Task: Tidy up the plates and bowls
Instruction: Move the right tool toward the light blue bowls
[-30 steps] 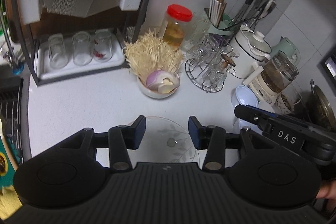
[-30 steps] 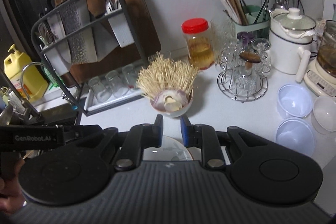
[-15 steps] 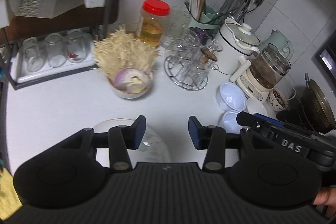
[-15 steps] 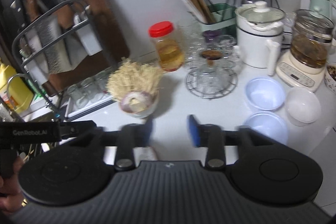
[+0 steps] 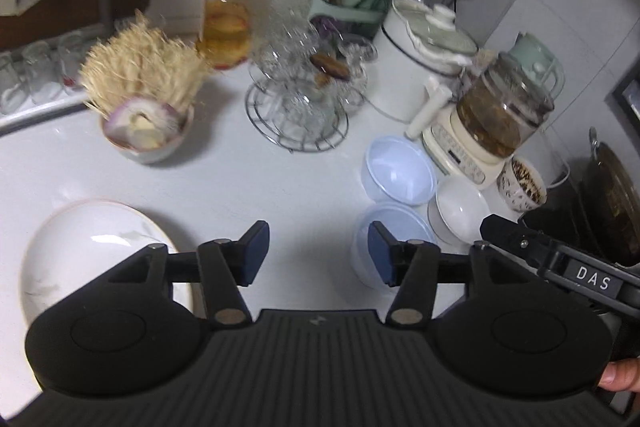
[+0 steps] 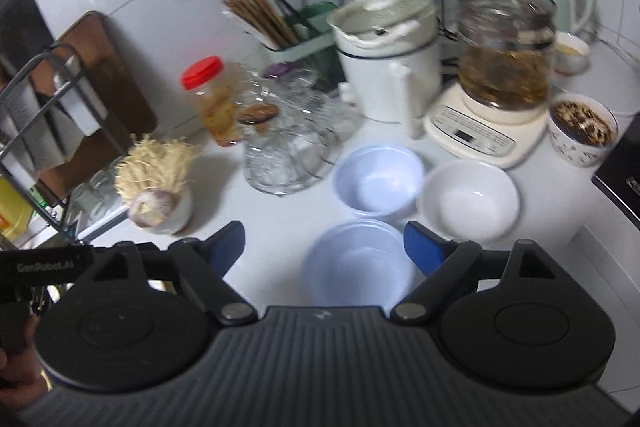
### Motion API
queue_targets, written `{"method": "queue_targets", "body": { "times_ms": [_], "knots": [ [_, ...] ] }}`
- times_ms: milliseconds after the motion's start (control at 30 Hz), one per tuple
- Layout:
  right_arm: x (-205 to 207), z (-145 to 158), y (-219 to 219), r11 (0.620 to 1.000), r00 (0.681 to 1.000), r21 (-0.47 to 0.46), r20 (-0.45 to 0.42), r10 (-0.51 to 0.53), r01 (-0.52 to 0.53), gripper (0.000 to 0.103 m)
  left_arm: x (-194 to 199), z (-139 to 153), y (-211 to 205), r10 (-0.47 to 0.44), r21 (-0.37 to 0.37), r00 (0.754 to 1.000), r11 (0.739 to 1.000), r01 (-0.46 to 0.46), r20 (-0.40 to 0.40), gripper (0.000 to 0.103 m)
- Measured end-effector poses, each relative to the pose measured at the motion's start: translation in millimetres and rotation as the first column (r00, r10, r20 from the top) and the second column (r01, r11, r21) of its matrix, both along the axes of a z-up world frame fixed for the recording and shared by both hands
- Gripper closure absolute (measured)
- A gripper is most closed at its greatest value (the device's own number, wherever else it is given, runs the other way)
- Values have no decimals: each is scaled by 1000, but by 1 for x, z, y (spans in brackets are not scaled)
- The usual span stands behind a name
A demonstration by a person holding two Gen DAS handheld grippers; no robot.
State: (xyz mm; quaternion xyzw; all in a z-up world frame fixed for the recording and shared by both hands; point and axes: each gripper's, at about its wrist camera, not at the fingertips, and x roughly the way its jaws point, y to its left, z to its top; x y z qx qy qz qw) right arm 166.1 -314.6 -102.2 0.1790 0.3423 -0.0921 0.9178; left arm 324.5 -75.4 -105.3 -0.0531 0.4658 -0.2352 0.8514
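Note:
Three bowls sit together on the white counter: a near pale blue bowl (image 6: 356,267), a far pale blue bowl (image 6: 378,181) and a white bowl (image 6: 468,201). My right gripper (image 6: 324,247) is open wide and empty, with the near blue bowl between its fingers. In the left wrist view the same bowls lie to the right: near blue (image 5: 372,227), far blue (image 5: 398,171), white (image 5: 458,207). A white plate (image 5: 92,251) lies at lower left. My left gripper (image 5: 318,253) is open and empty over bare counter between plate and bowls.
A bowl of garlic and dried roots (image 5: 146,131), a wire rack of glasses (image 5: 298,99), a red-lidded jar (image 5: 228,15), a white cooker (image 6: 386,55), a glass kettle on its base (image 6: 504,67), a filled cup (image 6: 582,131) and a dish rack (image 6: 48,115) crowd the back.
Both grippers have swung right toward the bowls. The right gripper's jaws have opened wide. The plate has slid from between the left fingers to the lower left of that view.

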Motion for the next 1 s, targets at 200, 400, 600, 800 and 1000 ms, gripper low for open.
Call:
{"method": "queue_targets", "body": {
  "times_ms": [200,400,600,800,1000],
  "knots": [
    [-8,-30,-38,996,998,87,-67,-13,19,15,-1,-20,-37,-12,14,999,1000,13,-49,40],
    [-13,-63,-60,983,995,177,-90,-42,58,16,10,-51,-63,-34,24,990,999,38,-134,41],
    [-3,-88,-66,971,995,233,-93,-32,53,31,26,-83,-75,-23,33,971,999,32,-236,52],
    [15,-104,-68,968,994,246,-105,-25,51,46,46,-106,-83,-22,35,964,999,33,-267,69],
    [28,-113,-66,965,991,263,-131,17,19,62,61,-125,-83,11,3,951,1000,-11,-310,85]
  ]
}}
